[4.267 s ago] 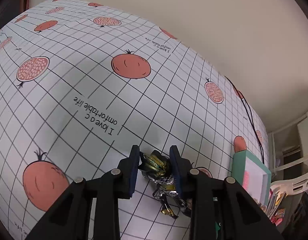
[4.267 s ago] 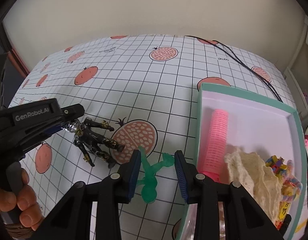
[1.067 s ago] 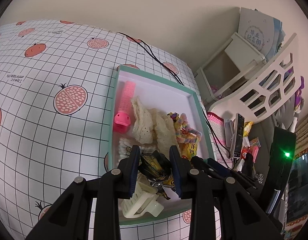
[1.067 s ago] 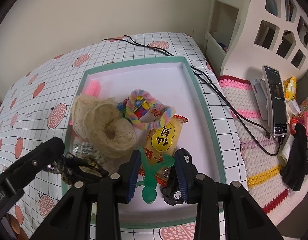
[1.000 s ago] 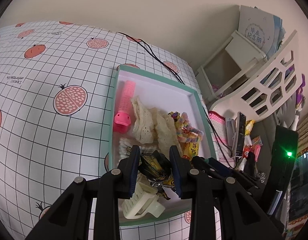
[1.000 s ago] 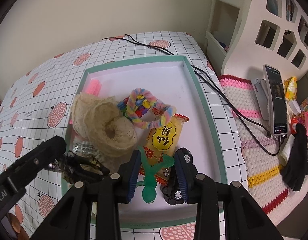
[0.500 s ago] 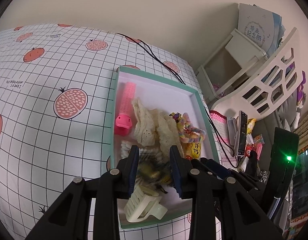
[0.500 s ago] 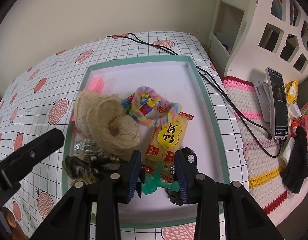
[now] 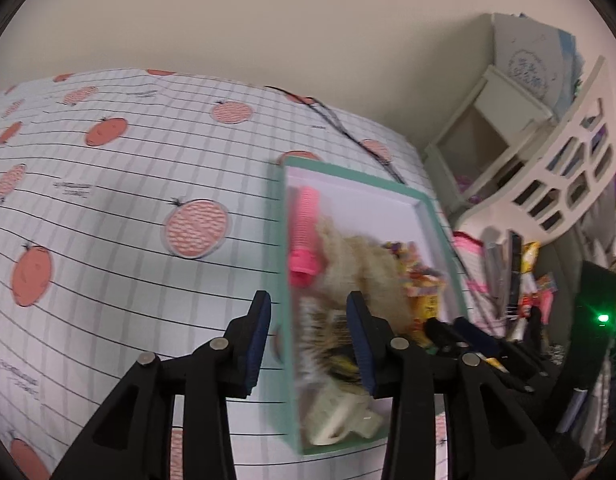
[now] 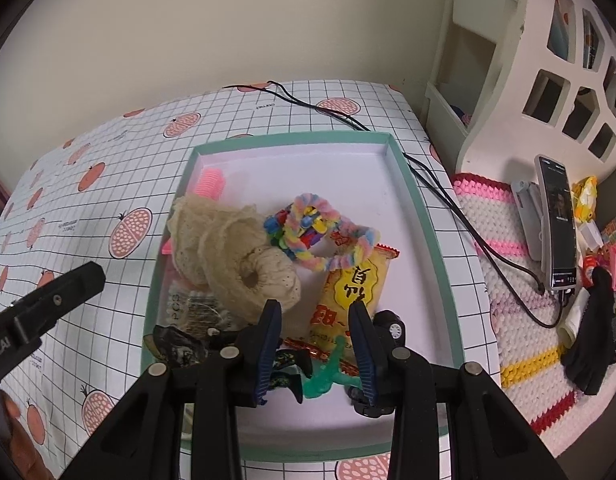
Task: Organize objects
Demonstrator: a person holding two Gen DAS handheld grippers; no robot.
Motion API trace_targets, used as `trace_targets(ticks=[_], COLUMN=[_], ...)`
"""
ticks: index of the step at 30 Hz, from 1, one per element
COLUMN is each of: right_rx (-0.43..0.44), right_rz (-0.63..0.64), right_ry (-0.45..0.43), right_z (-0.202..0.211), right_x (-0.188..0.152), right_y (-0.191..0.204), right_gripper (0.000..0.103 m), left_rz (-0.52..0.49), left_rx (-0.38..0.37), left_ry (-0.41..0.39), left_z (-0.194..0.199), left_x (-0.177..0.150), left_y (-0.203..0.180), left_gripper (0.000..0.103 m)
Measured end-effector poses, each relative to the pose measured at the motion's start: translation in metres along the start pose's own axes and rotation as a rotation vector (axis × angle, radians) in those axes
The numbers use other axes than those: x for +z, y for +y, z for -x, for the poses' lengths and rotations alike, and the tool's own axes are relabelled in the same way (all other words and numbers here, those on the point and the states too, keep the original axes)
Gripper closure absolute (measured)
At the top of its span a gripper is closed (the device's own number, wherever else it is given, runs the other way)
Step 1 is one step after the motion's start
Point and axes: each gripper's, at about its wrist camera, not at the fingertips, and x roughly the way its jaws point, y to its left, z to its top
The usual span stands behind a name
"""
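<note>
The teal-rimmed tray (image 10: pixel 423 216) lies under both grippers. A black-and-gold action figure (image 10: pixel 176 346) rests in its near left corner, blurred in the left wrist view (image 9: pixel 339 356). My left gripper (image 9: pixel 308 332) hovers over the tray's left wall (image 9: pixel 280 240). Its jaws are opening with nothing pressed between them. One of its fingers (image 10: pixel 68 288) shows at the left of the right wrist view. A green rubbery figure (image 10: pixel 325 372) lies on the tray floor below my right gripper (image 10: pixel 315 344). Those pads stand apart from it.
The tray also holds cream lace scrunchies (image 10: pixel 236 256), a pink hair roller (image 10: pixel 210 184), a rainbow pipe-cleaner toy (image 10: pixel 315 232), a yellow snack pack (image 10: pixel 355 292), a black toy car (image 10: pixel 387 328) and a cream hair claw (image 9: pixel 339 416). A phone (image 10: pixel 557 232), cables and a white shelf (image 10: pixel 547 80) crowd the right.
Both figures were carried from the tablecloth to the tray. In the last second both dropped out of the jaws onto the tray floor, and the left gripper swung left towards the tray's wall.
</note>
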Motion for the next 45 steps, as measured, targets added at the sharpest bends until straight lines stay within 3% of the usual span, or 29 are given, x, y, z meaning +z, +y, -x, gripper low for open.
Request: trace_targets(ticks=[8,11,13,16,24,27,29,35,37,45], right_rx=[0.002,0.006,0.01,0.009,0.019,0.01,0.004,0.003,0.006,-0.003], right_rz=[-0.002,-0.007,-0.009,-0.009,-0.016,-0.003,0.006,0.02,0.018,0.024], right_ry=[-0.014,-0.018,-0.018,-0.021,-0.026,-0.026,-0.033,-0.04,-0.05,-0.085], right_z=[0.001,0.001,0.001,0.001,0.003,0.003,0.004,0.008,0.012,0.032], right_x=[0.001,0.002,0.002,0.002,0.0,-0.001,-0.001,-0.003,-0.004,-0.013], right_y=[0.007,0.008,0.009,0.01,0.009,0.012,0.014,0.017,0.018,0.024], right_gripper=[0.044,0.043,0.035,0.033,0.03,0.018,0.018,0.016,0.0,0.0], left_rz=[0.085,0.088,0.081,0.076,0.041,0.043,0.053,0.047,0.036,0.034], left_rx=[0.08,0.119,0.146,0.17,0.224,0.244,0.268,0.3,0.313,0.3], left_ry=[0.052,0.065,0.066,0.054,0.041,0.028,0.008,-0.02,-0.03,-0.053], left_z=[-0.006,-0.007,-0.007,-0.005,-0.001,0.003,0.008,0.018,0.022,0.038], left_x=[0.003,0.003,0.003,0.004,0.005,0.005,0.005,0.008,0.008,0.002], left_y=[0.035,0.041,0.044,0.047,0.052,0.056,0.061,0.071,0.074,0.079], left_gripper=[0.042,0.039,0.036,0.017,0.015,0.014,0.003,0.003,0.003,0.003])
